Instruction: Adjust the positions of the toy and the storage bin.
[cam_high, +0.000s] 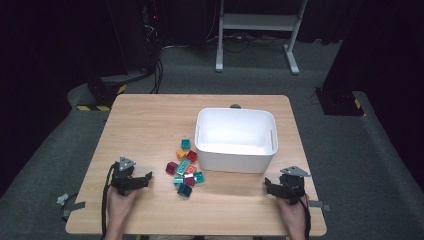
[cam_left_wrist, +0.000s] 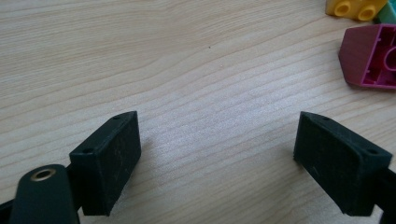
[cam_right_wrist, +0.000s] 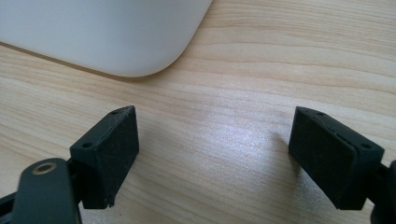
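A light wooden table (cam_high: 150, 120) is seen from above, with a white rectangular plastic bin (cam_high: 235, 139) standing right of centre toward the far edge. A loose cluster of small plastic building bricks (cam_high: 184, 169) in teal, red, orange and magenta is spread on the tabletop just beside the bin's left near corner, some bricks touching one another. The left gripper (cam_high: 146, 179) is held low at the near left of the table, to the left of the cluster and apart from it, with its jaws pointed toward the bricks. In the left gripper view the two black jaws are spread wide, with bare wood grain between them and nothing gripped; a magenta slanted plastic brick (cam_left_wrist: 371, 57) lying with its hollow underside visible is recorded at the upper right, ahead of the jaws and untouched, and a yellow studded brick (cam_left_wrist: 355, 8) lies beyond it at the top edge. The right gripper (cam_high: 270, 186) is held at the near right of the table, just in front of the bin's right near corner. In the right gripper view its jaws are likewise spread wide over bare wood, holding nothing, and the rounded corner of the white bin (cam_right_wrist: 102, 32) is seen ahead of them, not touched.
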